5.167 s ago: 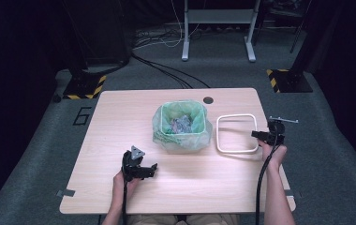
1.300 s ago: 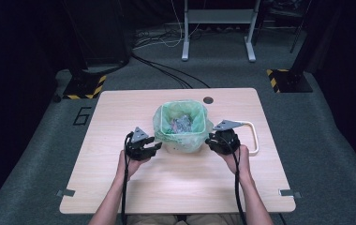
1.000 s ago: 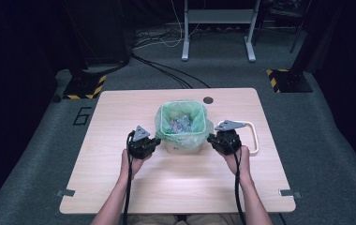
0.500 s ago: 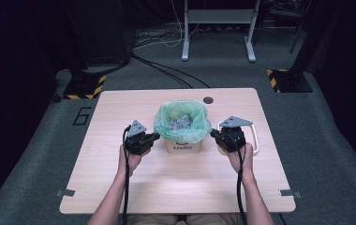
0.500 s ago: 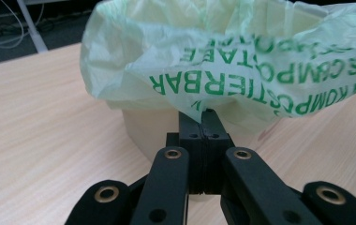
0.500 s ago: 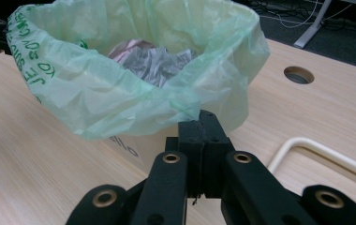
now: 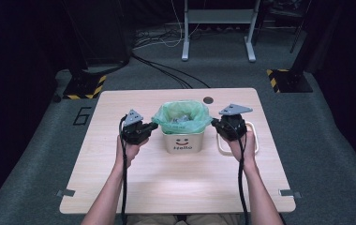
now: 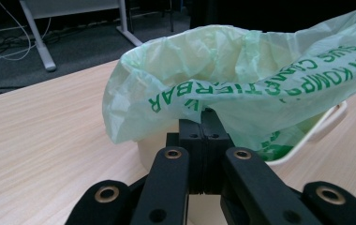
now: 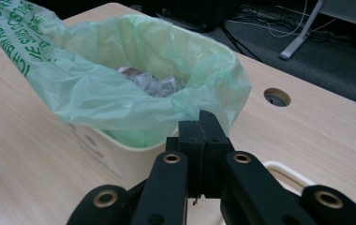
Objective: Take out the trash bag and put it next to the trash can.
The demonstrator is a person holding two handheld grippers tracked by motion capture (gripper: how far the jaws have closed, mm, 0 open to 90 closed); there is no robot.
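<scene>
Green liner pinched at both sides of the bin

Green, thin plastic forms the bag (image 7: 181,116) that lines the cream bin (image 7: 183,141), and its loose rim stands above the bin's edge, printed with green lettering that shows in the left gripper view. Crumpled waste (image 9: 150,83) lies inside the bag. The bin bears a smiling face and the word "Hello" on the side that faces the person, and it stands near the middle of the pale wooden worktop (image 7: 120,187).

At the bag's left edge the left hand-held gripper (image 7: 152,126) has its jaws pressed together on a fold of the plastic; in its own view the film drapes over the closed black tips. At the bag's right edge the right hand-held gripper (image 7: 214,123) is likewise clamped on the rim, its jaws together with the green film caught at the tips.

Just beside the bin, under the right hand (image 7: 240,144), a cream rectangular frame (image 7: 255,140) lies flat on the worktop. A round cable hole (image 7: 208,100) sits behind the bin near the far edge.
</scene>
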